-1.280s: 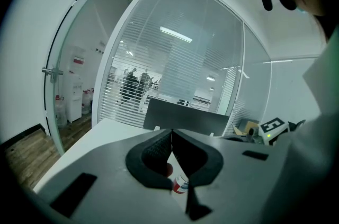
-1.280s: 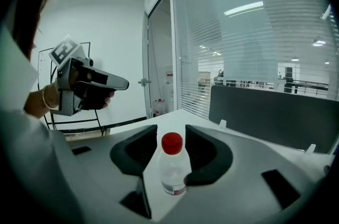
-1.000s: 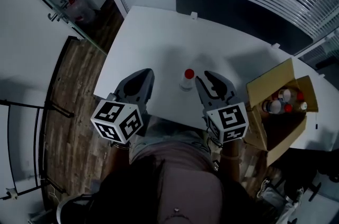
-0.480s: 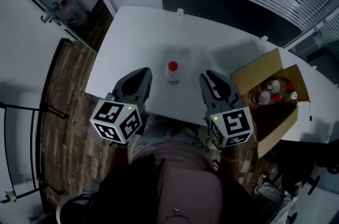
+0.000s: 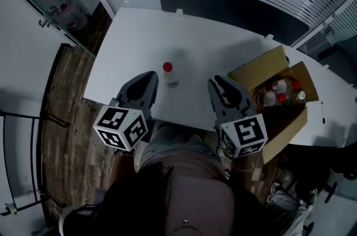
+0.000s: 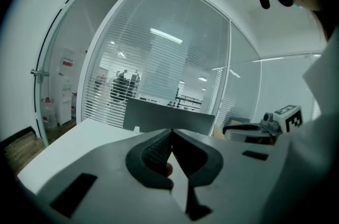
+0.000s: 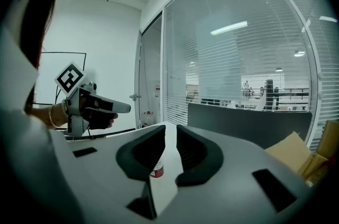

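Now hovers at desk [image 5: 212, 45] edge with left tongs [image 6: 171, 133] pressed together, right tongs [image 7: 170, 130] narrowly parted, both empty; faces upright bottle [image 5: 169, 75] on desk just ahead between them, box [image 5: 251, 68] right.

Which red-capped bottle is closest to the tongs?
The bottle standing alone on the white table, just beyond the left tongs; the other bottles sit inside the cardboard box.

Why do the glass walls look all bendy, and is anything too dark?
Left gripper view: the wide lens bows the glass wall into a curve, with black corners. Right gripper view: same bending; a ceiling strip light glows behind the glass. Head view: dim but sharp; the clear plastic bottle with a red cap stands out on the white table.
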The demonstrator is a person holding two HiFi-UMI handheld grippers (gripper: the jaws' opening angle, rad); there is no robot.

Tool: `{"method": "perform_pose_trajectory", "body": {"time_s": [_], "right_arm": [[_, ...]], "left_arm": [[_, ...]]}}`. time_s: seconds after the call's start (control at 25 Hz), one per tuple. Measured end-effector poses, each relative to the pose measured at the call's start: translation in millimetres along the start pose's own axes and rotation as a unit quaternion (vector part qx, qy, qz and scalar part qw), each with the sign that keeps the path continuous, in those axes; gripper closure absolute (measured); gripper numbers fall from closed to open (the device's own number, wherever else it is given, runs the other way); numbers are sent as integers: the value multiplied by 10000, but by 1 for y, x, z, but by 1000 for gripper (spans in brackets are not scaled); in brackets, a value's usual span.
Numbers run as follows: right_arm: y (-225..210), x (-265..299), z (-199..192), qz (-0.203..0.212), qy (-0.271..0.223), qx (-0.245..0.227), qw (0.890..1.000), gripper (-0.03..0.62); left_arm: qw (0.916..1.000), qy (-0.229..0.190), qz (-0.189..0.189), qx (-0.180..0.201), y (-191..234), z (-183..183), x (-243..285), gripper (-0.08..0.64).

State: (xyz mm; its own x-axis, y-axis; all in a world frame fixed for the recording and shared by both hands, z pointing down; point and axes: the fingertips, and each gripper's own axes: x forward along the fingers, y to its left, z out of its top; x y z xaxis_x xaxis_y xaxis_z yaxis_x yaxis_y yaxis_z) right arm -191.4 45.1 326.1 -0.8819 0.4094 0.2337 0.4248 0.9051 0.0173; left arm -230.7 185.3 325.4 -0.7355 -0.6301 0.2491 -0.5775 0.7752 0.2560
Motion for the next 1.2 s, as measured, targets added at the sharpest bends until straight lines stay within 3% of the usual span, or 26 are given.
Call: {"method": "perform_pose_trajectory", "body": {"time_s": [0.2, 0.44, 0.72, 0.88, 1.2], "right_arm": [[-24, -27, -1, -291, -2, 89, 9995, 511], [-75, -74, -6, -1063, -68, 228, 9940, 511], [-130, -134, -22, -2079, -96, 528, 9767, 509], [-155, -159, -37, -2564, 125, 556, 9649, 509], [-188, -181, -67, -3010, 540, 725, 9493, 483]], "left_arm": [[9996, 93, -234, 83, -28, 1, 18, 551], [9962, 241, -802, 226, -75, -2, 53, 551], [9871, 399, -1492, 410, -134, -6, 92, 551], [9805, 465, -1838, 507, -164, -8, 108, 551], [9698, 606, -2279, 629, -201, -15, 134, 551]]}}
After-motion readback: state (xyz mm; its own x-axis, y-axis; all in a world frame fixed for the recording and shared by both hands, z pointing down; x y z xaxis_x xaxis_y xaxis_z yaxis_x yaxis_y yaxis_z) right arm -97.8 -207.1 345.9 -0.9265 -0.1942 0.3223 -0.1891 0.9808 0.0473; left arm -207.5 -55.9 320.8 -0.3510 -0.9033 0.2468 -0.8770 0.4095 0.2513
